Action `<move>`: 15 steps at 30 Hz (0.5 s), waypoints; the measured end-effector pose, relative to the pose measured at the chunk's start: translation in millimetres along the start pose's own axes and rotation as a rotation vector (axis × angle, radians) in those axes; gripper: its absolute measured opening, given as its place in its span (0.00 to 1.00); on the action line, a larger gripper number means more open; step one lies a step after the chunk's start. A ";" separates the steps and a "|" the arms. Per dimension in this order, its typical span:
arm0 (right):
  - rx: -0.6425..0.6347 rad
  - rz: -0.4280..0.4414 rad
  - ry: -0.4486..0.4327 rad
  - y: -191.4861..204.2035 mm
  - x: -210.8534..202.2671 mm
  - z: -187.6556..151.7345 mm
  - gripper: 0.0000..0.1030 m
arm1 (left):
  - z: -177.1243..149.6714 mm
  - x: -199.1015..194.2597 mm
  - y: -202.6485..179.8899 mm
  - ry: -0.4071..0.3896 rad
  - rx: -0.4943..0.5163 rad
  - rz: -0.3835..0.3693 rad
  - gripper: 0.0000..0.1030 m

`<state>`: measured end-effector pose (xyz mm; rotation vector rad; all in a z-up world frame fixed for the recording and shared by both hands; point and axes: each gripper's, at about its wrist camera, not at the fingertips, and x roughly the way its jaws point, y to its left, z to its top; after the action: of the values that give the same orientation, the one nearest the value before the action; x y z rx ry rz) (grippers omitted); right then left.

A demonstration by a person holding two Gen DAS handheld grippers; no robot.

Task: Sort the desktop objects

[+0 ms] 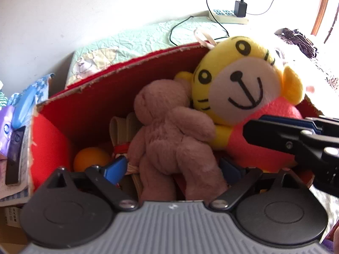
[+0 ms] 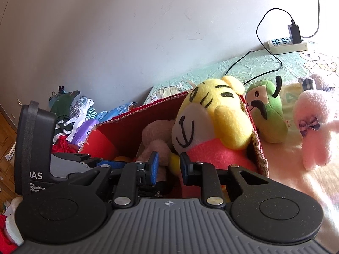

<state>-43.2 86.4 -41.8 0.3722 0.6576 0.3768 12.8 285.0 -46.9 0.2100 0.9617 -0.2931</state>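
- The left gripper hovers over the near side of the red box; its blue pads stand spread wide on either side of the brown teddy bear's legs, and whether they touch the fur cannot be told.
- The brown teddy bear lies inside the box, its head towards the far wall, leaning against the tiger.
- The right gripper reaches in from the box's right side, its tips just in front of the tiger's yellow arm; the fingers are apart with only a narrow gap, holding nothing.
- The yellow tiger plush in a red shirt sits in the right part of the box, its head rising above the rim.
- Under the bear, an orange ball lies in the box's left corner beside a small straw broom.
- Past the box's right wall, a green plush and a pink plush stand on the bedding, outside the box.
- Farther back, a power strip with a black charger rests by the wall.
- Left of the box lies a pile of clothes.
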 end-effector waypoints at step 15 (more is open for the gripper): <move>0.020 -0.007 -0.018 -0.2 -12.1 -1.4 0.24 | -2.3 -24.1 -4.6 0.013 -0.038 0.077 0.92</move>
<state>-52.9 81.1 -36.7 0.3916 0.6448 0.3604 -3.5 285.0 -28.4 0.2141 0.9691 -0.2035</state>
